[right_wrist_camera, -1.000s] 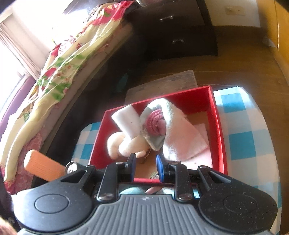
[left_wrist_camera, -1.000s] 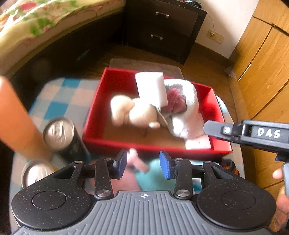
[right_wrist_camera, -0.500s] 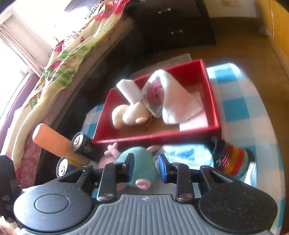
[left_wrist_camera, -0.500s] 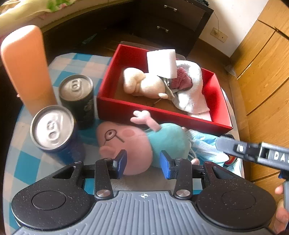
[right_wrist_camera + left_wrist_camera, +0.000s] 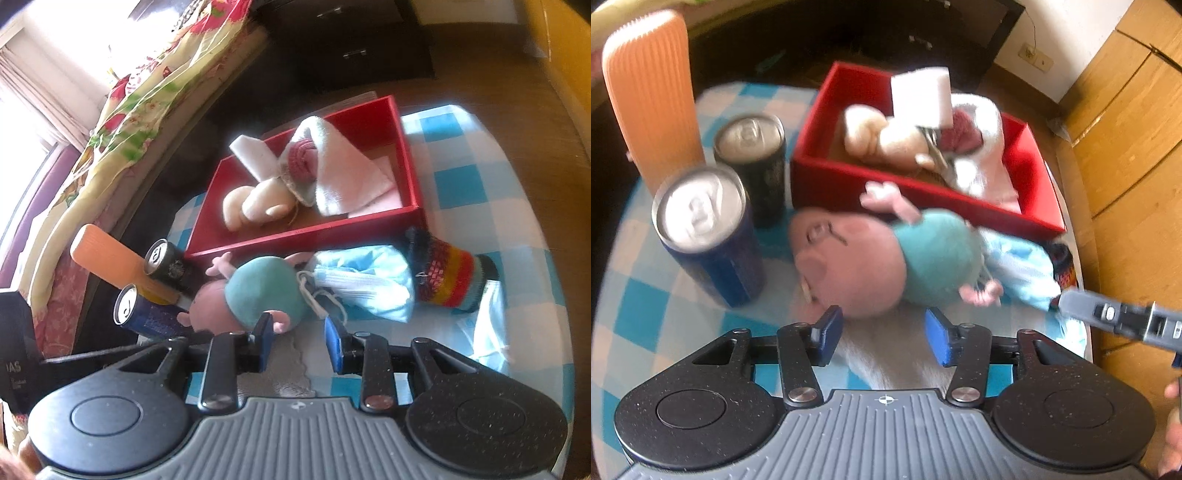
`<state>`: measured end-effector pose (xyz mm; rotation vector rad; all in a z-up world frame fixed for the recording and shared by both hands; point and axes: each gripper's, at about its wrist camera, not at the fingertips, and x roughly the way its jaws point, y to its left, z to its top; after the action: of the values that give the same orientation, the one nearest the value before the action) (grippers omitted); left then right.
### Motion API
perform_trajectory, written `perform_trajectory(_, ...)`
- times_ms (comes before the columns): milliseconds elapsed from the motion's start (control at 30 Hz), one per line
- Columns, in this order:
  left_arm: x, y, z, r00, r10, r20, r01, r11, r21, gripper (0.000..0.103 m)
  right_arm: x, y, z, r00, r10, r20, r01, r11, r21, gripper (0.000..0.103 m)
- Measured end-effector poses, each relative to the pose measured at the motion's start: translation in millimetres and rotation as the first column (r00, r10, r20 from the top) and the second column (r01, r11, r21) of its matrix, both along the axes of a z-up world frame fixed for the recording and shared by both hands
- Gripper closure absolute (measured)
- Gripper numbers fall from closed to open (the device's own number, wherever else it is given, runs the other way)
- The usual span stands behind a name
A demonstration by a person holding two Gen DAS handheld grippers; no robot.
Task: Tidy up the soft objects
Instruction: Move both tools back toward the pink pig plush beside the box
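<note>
A pink pig plush in a teal shirt (image 5: 871, 258) (image 5: 255, 295) lies on the checked tablecloth in front of a red box (image 5: 923, 195) (image 5: 295, 236). The box holds a cream plush (image 5: 882, 136) (image 5: 255, 205), a white sponge (image 5: 921, 96) and a white towel (image 5: 343, 173). Blue face masks (image 5: 365, 288) (image 5: 1019, 269) and a striped knitted sock (image 5: 450, 277) lie right of the pig. My left gripper (image 5: 882, 336) is open and empty, just short of the pig. My right gripper (image 5: 297, 343) is open and empty near the pig's feet.
Two drink cans (image 5: 705, 229) (image 5: 753, 162) and an orange ribbed bottle (image 5: 653, 92) stand left of the box. A bed (image 5: 122, 122) and a dark drawer unit (image 5: 351, 40) lie beyond the table. Wooden cupboards (image 5: 1126, 129) stand at the right.
Both grippers have pulled back from over the red box and dropped toward the table's near side. The pig plush, masks and sock have come into view. Both stay open.
</note>
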<state>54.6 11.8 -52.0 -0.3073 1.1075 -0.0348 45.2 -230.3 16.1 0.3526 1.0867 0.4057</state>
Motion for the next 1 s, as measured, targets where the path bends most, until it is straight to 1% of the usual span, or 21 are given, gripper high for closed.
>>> perform_trajectory(67, -4.5, -6.0, -7.0, 1.0, -0.021, -0.019, 0.021, 1.0, 0.018, 0.054, -0.3, -3.2, -0.6, 1.0, 0.0, -0.002, 0.0, 1.0, -0.003, 0.09)
perform_trajectory(133, -10.0, -7.7, -13.5, 0.999, -0.023, -0.036, 0.023, 0.999, 0.022, 0.055, -1.0, -5.1, -0.7, 1.0, -0.001, -0.001, 0.001, 1.0, -0.004, 0.09)
perform_trajectory(300, -23.4, -14.9, -30.8, 0.993, -0.06, -0.098, 0.055, 0.997, -0.054, 0.053, -0.2, -1.8, -4.8, 1.0, 0.011, -0.006, -0.011, 1.0, -0.013, 0.089)
perform_trajectory(333, -26.1, -20.9, -33.7, 0.991, -0.076, -0.106, 0.07, 0.996, -0.051, 0.053, 0.3, 1.1, -6.0, 1.0, 0.018, -0.011, -0.019, 1.0, -0.016, 0.089)
perform_trajectory(433, -28.7, -37.5, -38.6, 0.985, -0.124, -0.116, 0.125, 0.992, 0.002, 0.053, 1.9, 4.1, -3.6, 0.999, 0.032, -0.005, -0.032, 0.999, -0.017, 0.089)
perform_trajectory(467, -28.7, -38.7, -37.9, 0.985, -0.126, -0.114, 0.128, 0.992, 0.011, 0.053, 2.7, 1.5, -0.5, 1.0, 0.021, 0.006, -0.02, 1.0, -0.008, 0.089)
perform_trajectory(533, -26.8, -34.3, -32.6, 0.988, -0.117, -0.097, 0.118, 0.993, -0.002, 0.055, 3.5, -4.3, 3.7, 1.0, -0.002, 0.02, 0.002, 1.0, 0.006, 0.085)
perform_trajectory(600, -24.1, -25.9, -26.0, 0.993, -0.088, -0.077, 0.087, 0.996, -0.02, 0.058, 4.9, -7.0, 2.9, 1.0, -0.013, 0.022, 0.013, 1.0, -0.001, 0.084)
perform_trajectory(667, -19.0, -20.2, -22.1, 0.996, -0.064, -0.068, 0.063, 0.998, -0.017, 0.06, 7.5, -6.1, -1.6, 1.0, -0.009, 0.006, 0.009, 1.0, -0.021, 0.084)
perform_trajectory(700, -17.8, -17.2, -20.2, 0.997, -0.053, -0.064, 0.052, 0.998, -0.019, 0.062, 8.6, -6.9, -2.2, 1.0, -0.008, 0.004, 0.008, 1.0, -0.024, 0.084)
perform_trajectory(733, -16.9, -14.7, -17.7, 0.997, -0.048, -0.058, 0.047, 0.999, -0.025, 0.068, 9.7, -9.3, -1.1, 1.0, -0.012, 0.008, 0.012, 1.0, -0.023, 0.084)
perform_trajectory(800, -14.8, -12.8, -11.3, 0.998, -0.047, -0.038, 0.046, 0.998, -0.037, 0.07, 10.8, -17.8, 2.7, 0.999, -0.041, 0.022, 0.042, 0.999, -0.024, 0.084)
perform_trajectory(833, -13.0, -12.7, -7.1, 0.999, -0.044, -0.025, 0.043, 0.998, -0.04, 0.071, 10.9, -22.7, 2.7, 0.998, -0.064, 0.023, 0.065, 0.998, -0.02, 0.083)
perform_trajectory(900, -8.8, -10.3, 1.8, 0.999, -0.033, 0.001, 0.033, 0.999, -0.032, 0.071, 11.5, -25.8, -1.8, 0.996, -0.09, -0.003, 0.09, 0.996, 0.005, 0.083)
perform_trajectory(933, -6.5, -6.7, 6.1, 1.0, -0.008, 0.015, 0.008, 1.0, -0.027, 0.071, 11.8, -24.1, -4.3, 0.996, -0.087, -0.014, 0.087, 0.996, 0.02, 0.083)
perform_trajectory(1000, -2.4, 0.0, 11.1, 0.999, 0.039, 0.034, -0.038, 0.999, -0.017, 0.07, 11.3, -12.1, -8.1, 0.998, -0.05, -0.025, 0.05, 0.998, 0.026, 0.083)
